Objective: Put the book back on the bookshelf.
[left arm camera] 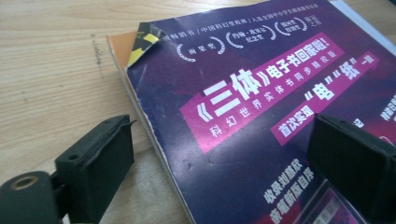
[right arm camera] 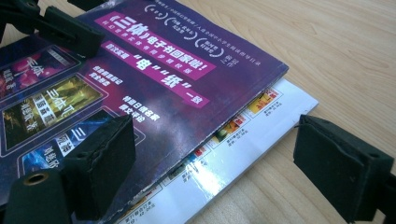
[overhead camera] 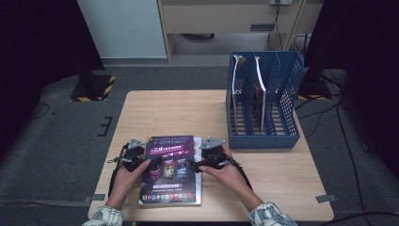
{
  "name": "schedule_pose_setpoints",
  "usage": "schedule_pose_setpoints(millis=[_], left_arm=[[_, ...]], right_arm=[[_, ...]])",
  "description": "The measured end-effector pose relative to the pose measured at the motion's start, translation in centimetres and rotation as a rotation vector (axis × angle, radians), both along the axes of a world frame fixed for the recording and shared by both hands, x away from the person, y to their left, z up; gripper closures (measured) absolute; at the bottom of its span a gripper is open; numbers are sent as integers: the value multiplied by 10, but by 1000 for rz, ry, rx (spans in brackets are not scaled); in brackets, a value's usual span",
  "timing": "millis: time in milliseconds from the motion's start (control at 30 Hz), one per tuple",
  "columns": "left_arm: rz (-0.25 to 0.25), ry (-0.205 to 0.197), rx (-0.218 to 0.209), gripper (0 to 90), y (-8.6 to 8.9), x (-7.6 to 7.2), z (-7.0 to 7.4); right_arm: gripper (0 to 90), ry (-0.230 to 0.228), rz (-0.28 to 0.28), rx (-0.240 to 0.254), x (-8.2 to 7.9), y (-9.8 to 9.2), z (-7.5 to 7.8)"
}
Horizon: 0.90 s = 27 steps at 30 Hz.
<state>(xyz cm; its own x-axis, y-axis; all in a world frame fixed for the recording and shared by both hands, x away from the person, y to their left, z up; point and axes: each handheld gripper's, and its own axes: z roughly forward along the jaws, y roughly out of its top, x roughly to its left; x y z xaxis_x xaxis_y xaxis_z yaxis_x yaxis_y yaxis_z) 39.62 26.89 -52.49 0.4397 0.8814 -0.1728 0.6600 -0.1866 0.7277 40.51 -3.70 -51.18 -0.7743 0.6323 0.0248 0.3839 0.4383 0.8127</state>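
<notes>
Two grippers are bracketing one purple magazine (overhead camera: 171, 165), which is lying flat on top of a small stack near the front edge of the wooden table (overhead camera: 263, 176), its long axis running away from the person toward the far side. Beneath it a white glossy magazine (right arm camera: 243, 135) is sticking out along the right-hand edge, and an orange cover (left arm camera: 120, 46) is peeking out at the far left corner, where the purple cover's tip is curling up. The left gripper (overhead camera: 139, 157) is sitting at the magazine's left edge and the right gripper (overhead camera: 207, 157) at its right edge, so each hand is about equally near — the cover is lying between them, inward of both. In the left gripper view the jaws are standing wide apart, one over bare wood and one over the cover; in the right gripper view they are likewise spread, straddling the edge with nothing pinched. Any lift looks to turn on getting a jaw under the purple cover's side edge alone — not the white one below. Well beyond, at the far right, a blue file rack (overhead camera: 263, 101) is standing upright, a couple of slots already holding items.
</notes>
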Motion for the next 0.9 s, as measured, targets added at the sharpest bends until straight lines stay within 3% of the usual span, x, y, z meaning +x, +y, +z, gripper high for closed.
schedule_pose_setpoints(millis=[100, 367, 567, 900], left_arm=[[-8, 14, -19, 71, -1, 0, -1], [-33, 4, 2, 111, -5, -1, 2], [-72, -20, 50, 125, -18, -3, 6], [-108, -38, 90, 127, -26, -5, 9]], right_arm=[[131, 14, -2, -6, 0, 0, -1], [132, 27, -8, -8, 2, -3, -2], [132, 34, -13, -15, 3, -5, -4], [120, 55, -3, -17, 2, -6, -7]])
